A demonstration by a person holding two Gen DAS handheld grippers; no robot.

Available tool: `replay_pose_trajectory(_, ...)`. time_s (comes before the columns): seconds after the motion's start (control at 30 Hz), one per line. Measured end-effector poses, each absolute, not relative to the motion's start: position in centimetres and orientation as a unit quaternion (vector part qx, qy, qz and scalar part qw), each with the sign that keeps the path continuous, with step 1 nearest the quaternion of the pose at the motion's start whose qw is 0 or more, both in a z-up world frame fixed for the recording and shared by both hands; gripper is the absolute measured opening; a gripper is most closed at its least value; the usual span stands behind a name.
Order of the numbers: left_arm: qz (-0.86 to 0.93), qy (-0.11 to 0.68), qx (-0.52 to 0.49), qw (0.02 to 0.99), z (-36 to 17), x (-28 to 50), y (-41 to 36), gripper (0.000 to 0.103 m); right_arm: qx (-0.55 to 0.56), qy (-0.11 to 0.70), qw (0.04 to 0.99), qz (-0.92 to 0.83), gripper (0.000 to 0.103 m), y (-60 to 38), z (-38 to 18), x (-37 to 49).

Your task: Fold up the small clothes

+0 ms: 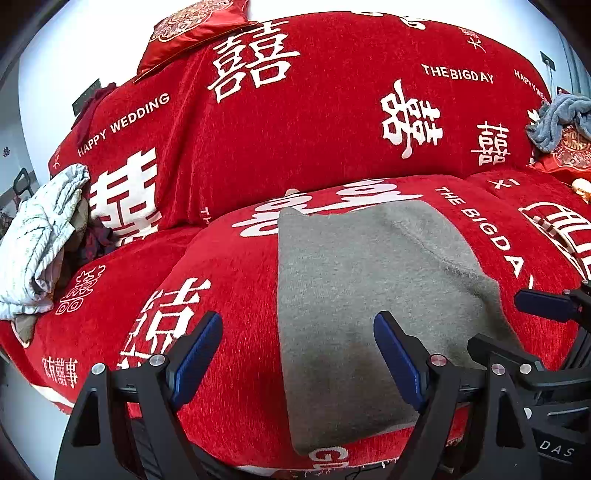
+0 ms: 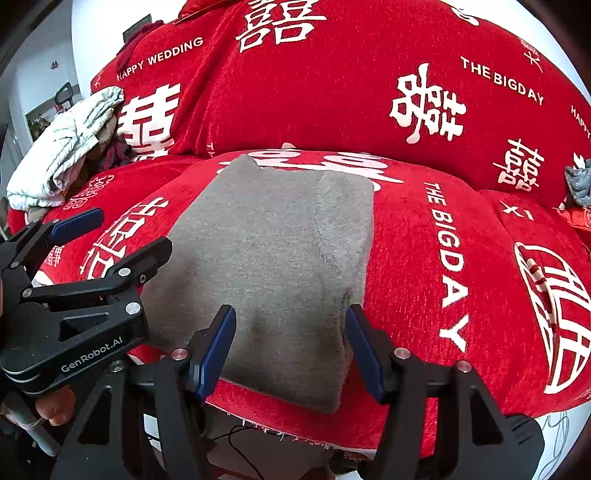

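A grey fleecy garment (image 1: 369, 277) lies folded into a flat rectangle on the seat of a sofa under a red cover; in the right wrist view the garment (image 2: 273, 240) shows a narrower layer folded over its right side. My left gripper (image 1: 298, 321) hangs open over the garment's near left edge, one finger above the red cover and one above the grey cloth. My right gripper (image 2: 290, 314) stands open over the garment's near right part, its pads apart and nothing pinched between them. The two grippers are close side by side.
The red cover (image 1: 295, 110) with white lettering drapes the seat and backrest. A pile of pale patterned clothes (image 1: 40, 240) sits at the left end, a blue-grey cloth (image 1: 557, 118) at the right. A red cushion (image 1: 192, 29) tops the backrest. A hand (image 2: 51, 406) holds the left gripper.
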State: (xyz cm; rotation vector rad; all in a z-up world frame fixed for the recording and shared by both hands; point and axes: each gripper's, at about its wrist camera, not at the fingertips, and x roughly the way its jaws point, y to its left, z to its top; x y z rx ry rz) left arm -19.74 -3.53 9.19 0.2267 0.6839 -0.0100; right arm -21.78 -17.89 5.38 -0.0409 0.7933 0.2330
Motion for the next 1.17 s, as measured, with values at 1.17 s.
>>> replay_pose_trajectory(1.17,-0.013,0.325,0.105,0.940,9.86,-20.61,-3.59,0.085,-0.018,0.379,0.918,0.115,0.065,-18.06,6.04,-21.94)
